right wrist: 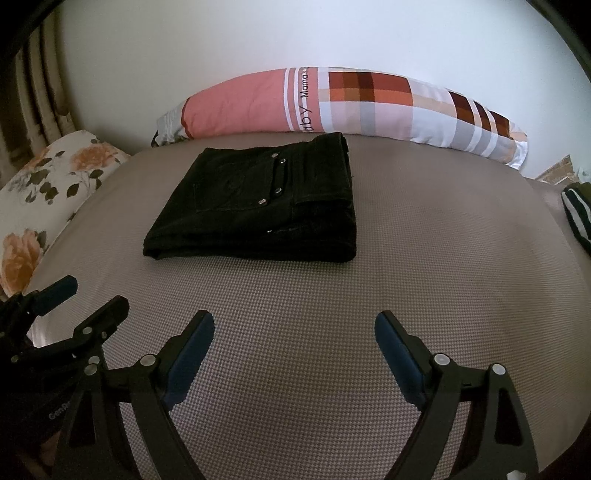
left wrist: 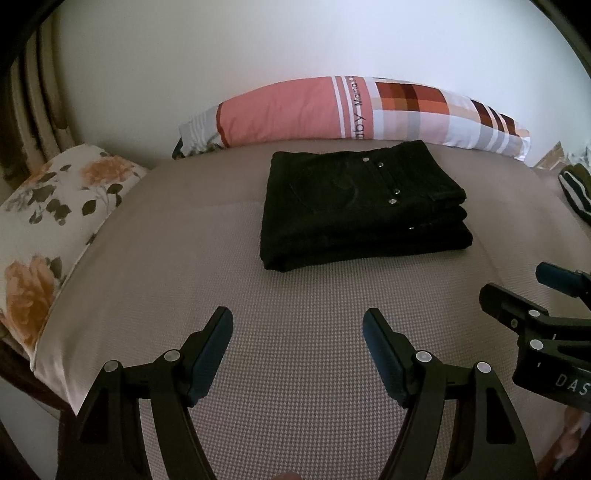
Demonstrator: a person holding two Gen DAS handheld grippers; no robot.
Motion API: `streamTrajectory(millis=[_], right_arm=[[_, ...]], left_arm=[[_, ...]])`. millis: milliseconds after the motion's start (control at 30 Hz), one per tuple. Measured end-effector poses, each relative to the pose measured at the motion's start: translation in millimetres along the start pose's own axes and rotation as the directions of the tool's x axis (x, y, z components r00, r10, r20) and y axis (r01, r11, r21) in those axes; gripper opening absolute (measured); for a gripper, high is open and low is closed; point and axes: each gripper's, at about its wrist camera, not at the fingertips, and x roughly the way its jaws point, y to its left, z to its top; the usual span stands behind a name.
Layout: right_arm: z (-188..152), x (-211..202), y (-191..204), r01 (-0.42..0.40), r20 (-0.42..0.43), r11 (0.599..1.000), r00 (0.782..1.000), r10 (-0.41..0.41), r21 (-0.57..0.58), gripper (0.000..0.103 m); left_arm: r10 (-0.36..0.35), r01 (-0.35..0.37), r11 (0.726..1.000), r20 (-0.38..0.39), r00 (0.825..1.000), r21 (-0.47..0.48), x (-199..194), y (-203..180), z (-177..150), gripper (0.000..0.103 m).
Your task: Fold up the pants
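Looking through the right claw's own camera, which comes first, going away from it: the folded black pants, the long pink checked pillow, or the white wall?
1. Folded black pants: nearest the right claw, lying ahead, slightly left, on the bed.
2. Pink checked pillow: behind the pants, along the bed's far edge.
3. White wall: farthest, behind the pillow.
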Motion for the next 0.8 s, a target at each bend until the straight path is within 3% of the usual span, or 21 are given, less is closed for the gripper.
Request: streamTrajectory(millis=[800], right_arm=[[-1.2, 4.0, -3.4, -0.001, -0.006, 1.0, 1.0, 0.001, 0.002, 0.089]], left_arm=[[-0.011, 0.011, 1.0, 0.0, 1.0, 0.007, 3.4, -1.5, 2.5, 0.073]])
